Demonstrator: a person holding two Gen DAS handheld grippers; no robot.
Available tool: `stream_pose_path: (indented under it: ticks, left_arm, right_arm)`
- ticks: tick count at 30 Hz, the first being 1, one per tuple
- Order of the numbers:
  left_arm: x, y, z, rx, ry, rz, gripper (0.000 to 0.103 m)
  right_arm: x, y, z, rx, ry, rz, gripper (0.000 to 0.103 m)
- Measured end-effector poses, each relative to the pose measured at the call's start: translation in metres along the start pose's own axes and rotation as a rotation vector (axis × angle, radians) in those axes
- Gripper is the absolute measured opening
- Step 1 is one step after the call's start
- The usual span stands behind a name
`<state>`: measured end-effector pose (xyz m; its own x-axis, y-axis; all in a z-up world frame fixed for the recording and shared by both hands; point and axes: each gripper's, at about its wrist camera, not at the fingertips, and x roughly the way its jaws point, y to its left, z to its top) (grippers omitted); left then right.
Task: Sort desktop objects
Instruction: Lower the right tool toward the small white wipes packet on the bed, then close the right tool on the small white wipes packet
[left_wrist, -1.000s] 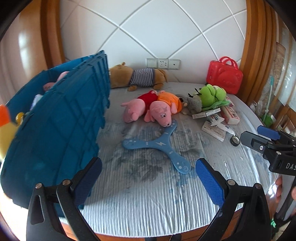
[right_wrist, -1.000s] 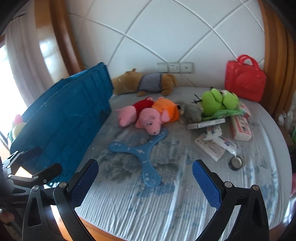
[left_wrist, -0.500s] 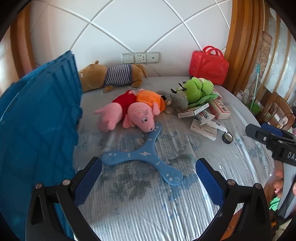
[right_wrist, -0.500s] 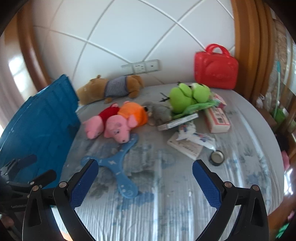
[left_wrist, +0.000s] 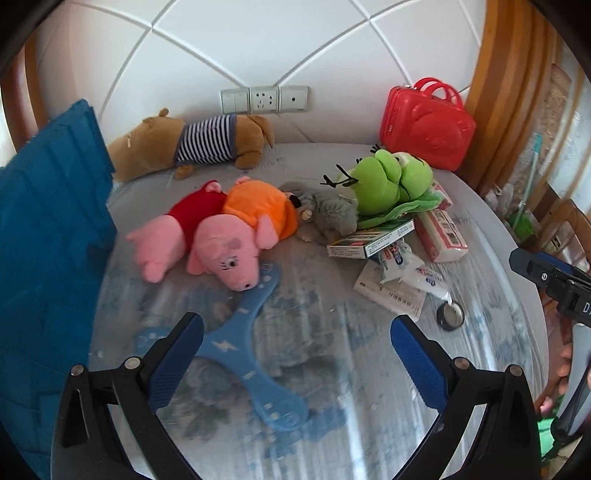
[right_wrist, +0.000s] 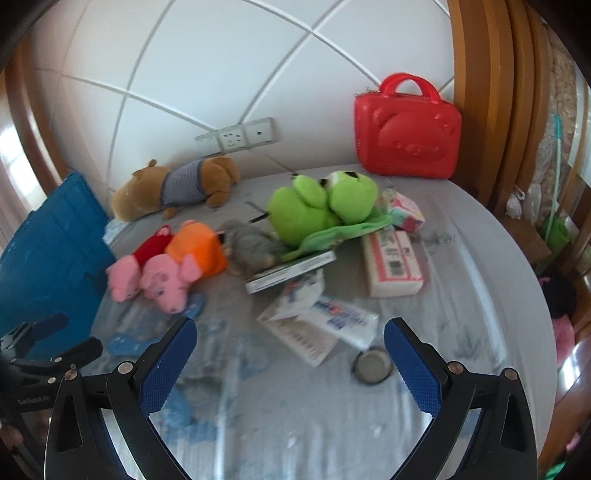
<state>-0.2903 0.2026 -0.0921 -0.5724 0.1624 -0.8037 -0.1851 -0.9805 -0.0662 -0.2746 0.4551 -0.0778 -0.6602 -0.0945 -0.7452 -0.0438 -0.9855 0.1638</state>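
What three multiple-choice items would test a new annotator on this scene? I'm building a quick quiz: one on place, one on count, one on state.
1. Where does the red case stand?
A. at the back against the wall
B. inside the blue crate
C. on the boomerang

2. How many pink pig plush toys lie on the table?
A. one
B. two
C. four

3. What state are the left tongs in?
A. shut on the boomerang
B. shut on a box
C. open, holding nothing

Answers: 1 A, the case sits beside the wooden frame, behind the green frog plush. 2 B, one wears red, one orange. 3 C, the blue pads stand wide apart above the blue boomerang, not gripping it.
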Motion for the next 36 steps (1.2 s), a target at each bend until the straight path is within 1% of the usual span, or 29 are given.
stream_pose_path:
  ticks: [3, 6, 9, 12, 14, 15, 16, 17, 20, 26, 28, 33, 34, 35, 36]
  left_arm:
    - [0.020, -0.018, 0.007, -0.008, 0.033, 0.005, 0.103]
    - [0.039, -0.033, 0.014, -0.005, 0.058, 0.010, 0.103]
    - [0.057, -0.044, 0.019, 0.009, 0.083, 0.025, 0.103]
    - [0.071, -0.052, 0.023, 0.015, 0.103, 0.008, 0.103]
    - [0.084, -0.059, 0.024, 0.022, 0.123, -0.002, 0.103]
    - [0.090, -0.062, 0.024, 0.026, 0.132, -0.004, 0.103]
    - [0.097, -0.066, 0.024, 0.036, 0.143, -0.011, 0.103]
    - [0.101, -0.070, 0.025, 0.045, 0.150, -0.020, 0.103]
    - [0.118, -0.083, 0.025, 0.077, 0.167, -0.059, 0.094]
    - [0.145, -0.097, 0.022, 0.122, 0.205, -0.067, 0.093]
    - [0.152, -0.095, 0.021, 0.116, 0.216, -0.049, 0.093]
    - [0.164, -0.092, 0.023, 0.095, 0.229, -0.035, 0.093]
    - [0.166, -0.094, 0.023, 0.094, 0.232, -0.035, 0.093]
    - [0.168, -0.095, 0.023, 0.092, 0.235, -0.036, 0.093]
    - [0.172, -0.097, 0.023, 0.091, 0.239, -0.034, 0.093]
  right_arm:
    - [0.019, -0.029, 0.008, 0.007, 0.041, -0.002, 0.103]
    - [0.034, -0.049, 0.012, 0.017, 0.074, -0.007, 0.103]
    - [0.050, -0.061, 0.012, 0.020, 0.106, 0.006, 0.103]
    - [0.067, -0.067, 0.009, 0.013, 0.147, 0.014, 0.100]
    - [0.078, -0.070, 0.006, 0.006, 0.177, 0.013, 0.091]
    - [0.083, -0.072, 0.005, 0.003, 0.192, 0.012, 0.090]
    - [0.088, -0.074, 0.003, 0.000, 0.205, 0.009, 0.084]
    - [0.092, -0.075, 0.002, -0.002, 0.216, 0.005, 0.074]
    - [0.106, -0.077, -0.005, -0.015, 0.253, 0.004, 0.064]
    - [0.142, -0.069, -0.026, -0.083, 0.332, 0.027, 0.064]
    - [0.153, -0.066, -0.028, -0.108, 0.345, 0.022, 0.064]
    - [0.182, -0.061, -0.030, -0.168, 0.380, 0.041, 0.065]
    - [0.187, -0.060, -0.031, -0.178, 0.388, 0.047, 0.067]
    - [0.193, -0.059, -0.032, -0.187, 0.396, 0.053, 0.072]
    - [0.198, -0.059, -0.032, -0.197, 0.395, 0.047, 0.075]
